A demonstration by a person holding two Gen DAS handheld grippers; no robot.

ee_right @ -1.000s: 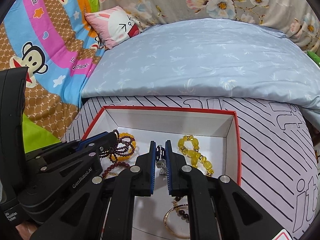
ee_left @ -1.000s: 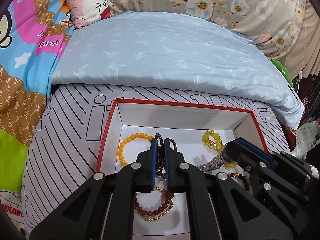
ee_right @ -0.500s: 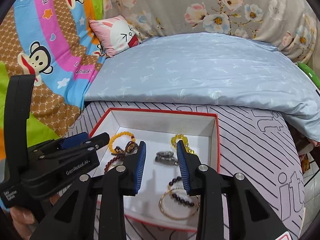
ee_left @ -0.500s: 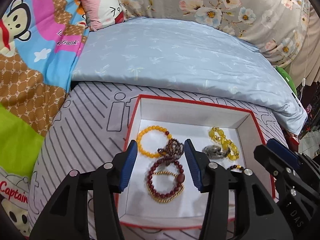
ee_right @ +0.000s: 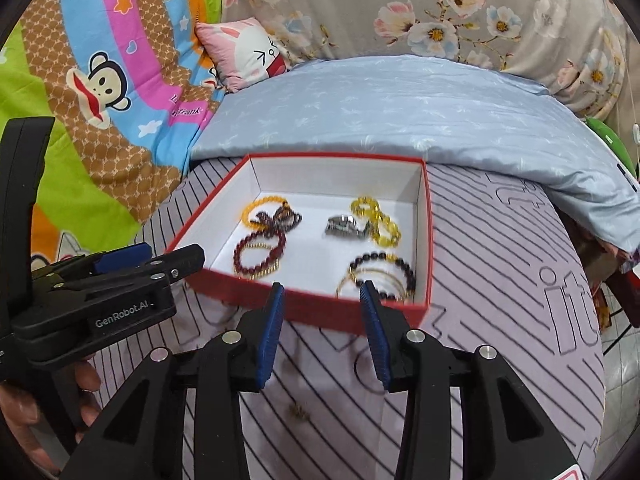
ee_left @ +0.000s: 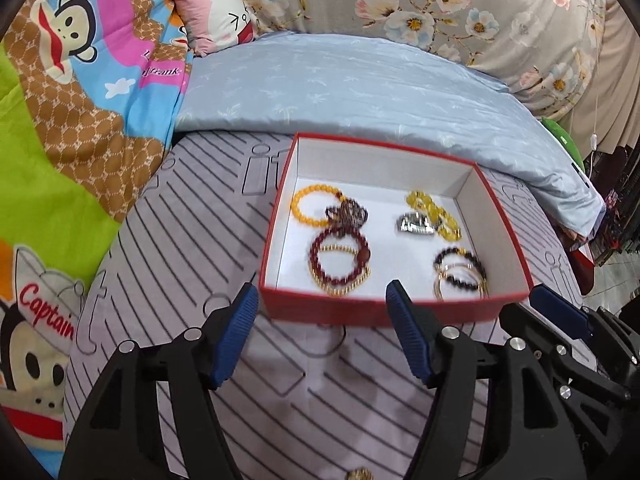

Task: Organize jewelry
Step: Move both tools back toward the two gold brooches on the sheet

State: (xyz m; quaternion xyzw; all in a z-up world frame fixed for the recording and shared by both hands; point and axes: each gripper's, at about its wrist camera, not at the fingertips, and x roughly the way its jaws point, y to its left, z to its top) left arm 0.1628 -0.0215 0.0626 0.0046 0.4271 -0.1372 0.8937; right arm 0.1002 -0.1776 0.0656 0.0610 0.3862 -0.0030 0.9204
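Nearest the cameras, both tools hang over the striped cover (ee_right: 500, 240) just in front of the box. The left gripper (ee_left: 322, 336) has its two blue pads spread wide with nothing between them. The right gripper (ee_right: 322, 332) is spread too, a bit less wide, and it also holds nothing. On the cover below the tools lies one small gold thing (ee_right: 300, 411). It is blurry, so it may be a ring or an earring, and it looks like the one piece not put away yet. A little farther off sits the red box (ee_left: 394, 312), white inside, with the jewelry in it. At the front left of the box a dark red bead bracelet (ee_left: 339, 258) lies on a thin gold chain. At the front right a black bead bracelet (ee_left: 460, 270) lies with some gold bangles. Behind these are an orange bead bracelet (ee_left: 314, 205) touching a dark tangled bead string (ee_left: 347, 214), and a silver watch (ee_left: 416, 224) just beside a yellow bead bracelet (ee_left: 434, 208). So most of the job looks done, since nearly every piece is in the box. What seems left is picking up the small gold thing and maybe untangling the dark string. Past the box is a blue quilt (ee_left: 360, 88), and then a pink bunny pillow (ee_left: 218, 12).
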